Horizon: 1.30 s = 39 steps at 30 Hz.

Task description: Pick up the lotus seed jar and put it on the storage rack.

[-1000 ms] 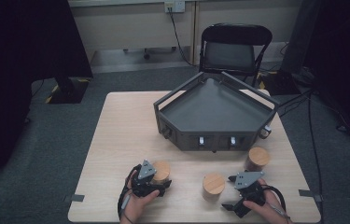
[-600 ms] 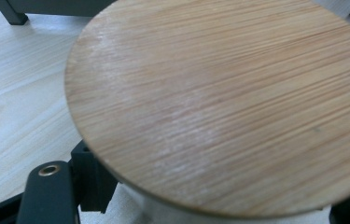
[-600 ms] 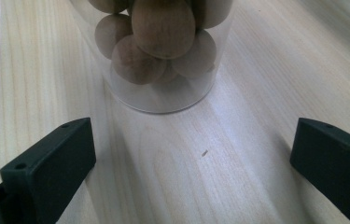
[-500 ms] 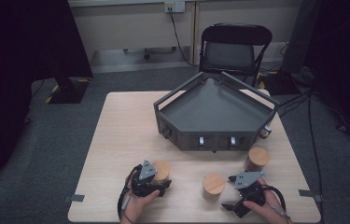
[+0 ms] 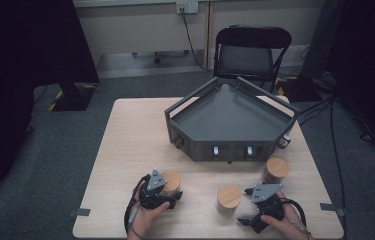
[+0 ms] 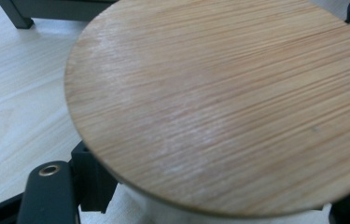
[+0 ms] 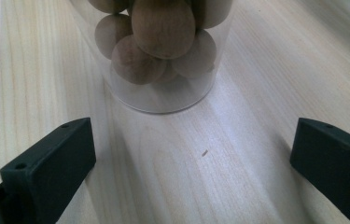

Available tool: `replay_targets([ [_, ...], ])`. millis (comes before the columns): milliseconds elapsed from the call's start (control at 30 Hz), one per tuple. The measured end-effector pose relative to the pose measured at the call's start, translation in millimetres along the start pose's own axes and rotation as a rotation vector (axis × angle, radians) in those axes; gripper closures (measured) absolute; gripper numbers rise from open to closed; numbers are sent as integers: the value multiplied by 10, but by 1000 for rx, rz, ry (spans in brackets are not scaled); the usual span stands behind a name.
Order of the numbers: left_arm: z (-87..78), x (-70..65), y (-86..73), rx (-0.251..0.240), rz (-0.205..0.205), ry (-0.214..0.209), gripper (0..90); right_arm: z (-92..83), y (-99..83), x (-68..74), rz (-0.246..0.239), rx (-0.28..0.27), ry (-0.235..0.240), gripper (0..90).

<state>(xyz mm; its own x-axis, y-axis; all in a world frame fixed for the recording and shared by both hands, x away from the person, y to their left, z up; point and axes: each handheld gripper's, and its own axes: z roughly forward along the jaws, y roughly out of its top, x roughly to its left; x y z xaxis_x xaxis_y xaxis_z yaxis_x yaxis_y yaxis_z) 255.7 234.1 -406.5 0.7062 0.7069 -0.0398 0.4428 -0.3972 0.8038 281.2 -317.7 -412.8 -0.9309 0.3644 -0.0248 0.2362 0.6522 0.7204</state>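
Bamboo-lidded jar (image 5: 170,182) now sits clamped in the left gripper (image 5: 161,191), whose jaws have just closed, readying a lift; right gripper (image 5: 262,210) gapes empty.

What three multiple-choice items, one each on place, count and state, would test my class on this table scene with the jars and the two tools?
1. Where does the dark five-sided tray stand?
A. at the table's far side
B. at the near edge
C. on the chair

2. How many wooden-lidded jars stand on the table?
A. one
B. three
C. five

3. How is the right tool?
A. shut on a jar
B. open, with the jar of round brown pieces ahead of it
C. lying in the tray

Key: 1 A, the tray sits beyond the jars, near the chair. 2 B, the high view shows one at the left tool, one in the middle, one at the right. 3 B, its jaws stand wide apart on bare table.
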Motion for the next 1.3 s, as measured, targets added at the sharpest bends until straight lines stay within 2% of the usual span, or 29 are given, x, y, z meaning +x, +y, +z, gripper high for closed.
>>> replay_targets([
  [433, -18, 17, 173, 11, 3, -16, 257, 0, 0, 0, 0, 0, 0, 0],
  [567, -21, 37, 219, -4, -5, -30, 257, 0, 0, 0, 0, 0, 0, 0],
  [900, -62, 39, 456, -20, 24, -46, 257, 0, 0, 0, 0, 0, 0, 0],
  [1033, -70, 35, 538, -11, 38, -46, 258, 0, 0, 0, 0, 0, 0, 0],
  [1300, -82, 57, 676, -10, 40, -61, 257, 0, 0, 0, 0, 0, 0, 0],
])
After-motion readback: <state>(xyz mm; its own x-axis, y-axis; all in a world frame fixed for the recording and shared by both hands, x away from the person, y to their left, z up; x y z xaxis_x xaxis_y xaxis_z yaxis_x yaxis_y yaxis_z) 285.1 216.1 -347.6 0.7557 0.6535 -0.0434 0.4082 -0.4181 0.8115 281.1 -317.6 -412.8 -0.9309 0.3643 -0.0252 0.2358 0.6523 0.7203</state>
